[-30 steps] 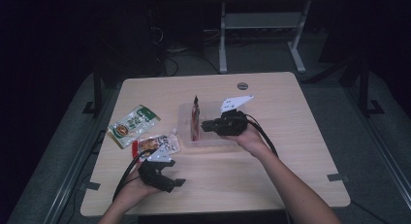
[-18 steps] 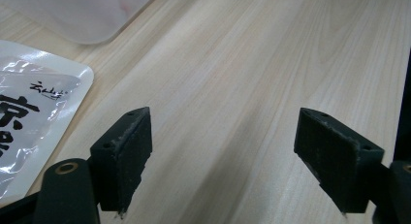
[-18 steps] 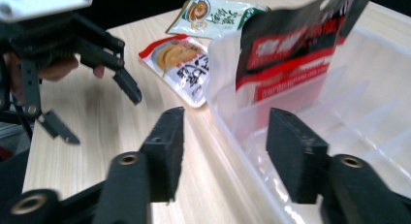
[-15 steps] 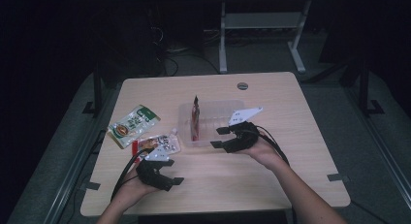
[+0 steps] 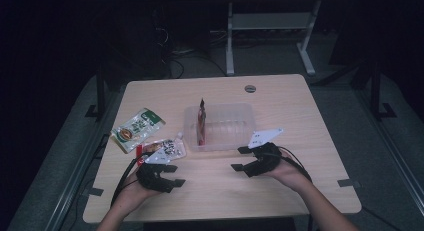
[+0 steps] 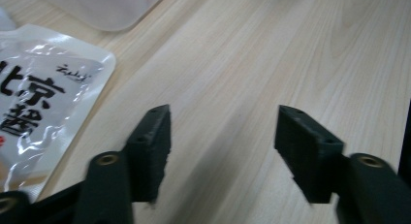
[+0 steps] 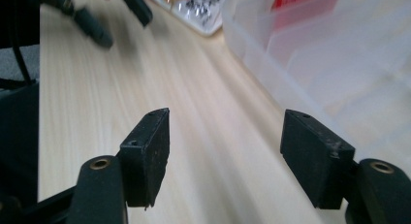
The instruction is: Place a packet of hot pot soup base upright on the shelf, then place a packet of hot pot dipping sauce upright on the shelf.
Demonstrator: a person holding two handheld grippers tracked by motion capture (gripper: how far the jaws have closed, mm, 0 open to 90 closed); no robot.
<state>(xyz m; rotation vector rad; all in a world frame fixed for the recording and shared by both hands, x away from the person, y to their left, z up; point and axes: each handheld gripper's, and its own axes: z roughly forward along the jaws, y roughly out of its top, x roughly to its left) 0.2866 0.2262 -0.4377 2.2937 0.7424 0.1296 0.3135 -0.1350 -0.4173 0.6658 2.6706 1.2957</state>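
A clear plastic container [image 5: 227, 128] stands mid-table with a dark red packet [image 5: 201, 122] upright at its left end. My right gripper [image 5: 239, 158] hovers just in front of the container, open and holding nothing; in the right gripper view [image 7: 225, 146] the container wall [image 7: 315, 54] lies to the right of the jaws. Near the front left my left gripper [image 5: 173, 175] is open too. In the left gripper view [image 6: 223, 136] only bare wood lies between the jaws, with a silver-white printed packet [image 6: 43, 98] off to the left.
A green snack packet [image 5: 137, 129] lies at the table's left. The silver-white packet [image 5: 165, 148] sits just behind the left gripper, beside the container. A round grommet [image 5: 250, 88] is near the far edge. The other gripper [image 7: 97, 25] appears blurred far off.
My right gripper has drawn back from the container toward the person, open and holding nothing. The red packet stays upright in the container. The left gripper has barely moved.
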